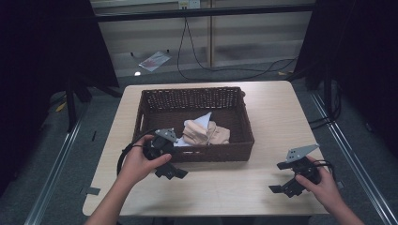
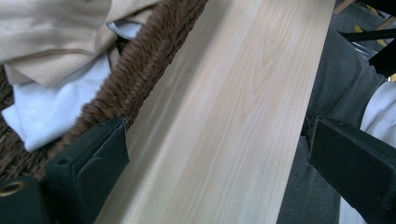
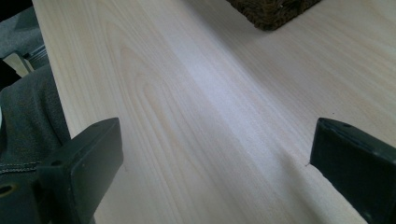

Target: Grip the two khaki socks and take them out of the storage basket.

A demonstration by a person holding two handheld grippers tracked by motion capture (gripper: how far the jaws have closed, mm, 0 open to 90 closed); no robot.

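Observation:
A dark brown wicker basket [image 1: 244, 124] stands in the middle of the pale wooden table [image 1: 272, 103]. Folded tan cloth [image 1: 206, 132] lies inside it on a white cloth [image 1: 202, 120]. My left gripper [image 1: 171, 172] hovers just in front of the basket's near left corner, open, with nothing between its jaws. In the left gripper view the basket rim [image 2: 140, 65], tan cloth [image 2: 51, 42] and white cloth [image 2: 51, 112] sit at the upper left. My right gripper [image 1: 284, 180] is open over the table's near right corner, holding nothing.
The table's front edge lies close under both hands. Beyond the table is grey floor with a black cable [image 1: 225, 70] and a paper scrap [image 1: 154, 60]. Dark stands [image 1: 70, 98] flank the table. A basket corner [image 3: 271, 11] is in the right gripper view.

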